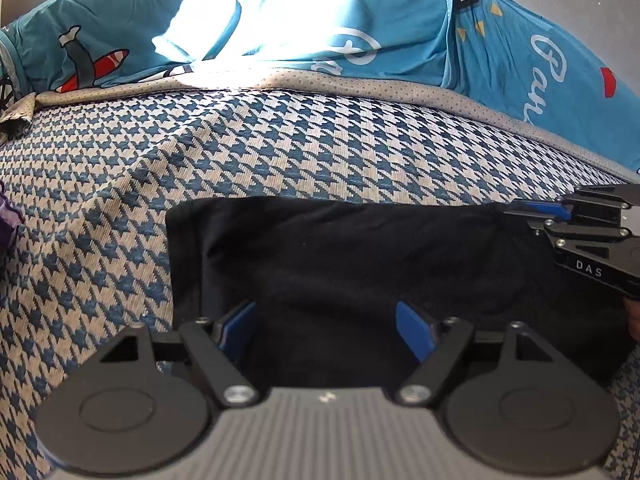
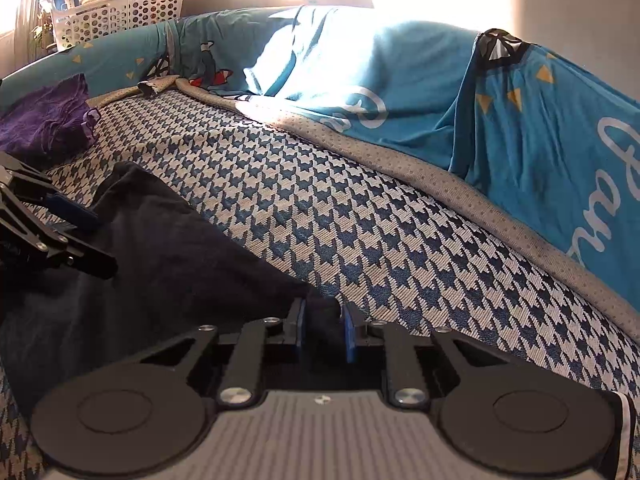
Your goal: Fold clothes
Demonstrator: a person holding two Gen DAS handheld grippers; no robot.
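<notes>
A black garment (image 1: pixel 360 264) lies flat on the houndstooth cover (image 1: pixel 280 140) of a sofa, near its front edge. The right claw (image 2: pixel 323 330) pinches a bunched corner of the cloth between its blue pads. The left claw (image 1: pixel 326 332) stands wide open over the garment, gripping nothing. A purple cloth (image 2: pixel 44 120) sits toward the far left corner.

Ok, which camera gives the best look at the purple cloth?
The right wrist view. There the purple cloth lies bunched in full at the far left of the houndstooth cover, below the white basket. The left wrist view catches only a sliver of it at the left edge.
</notes>
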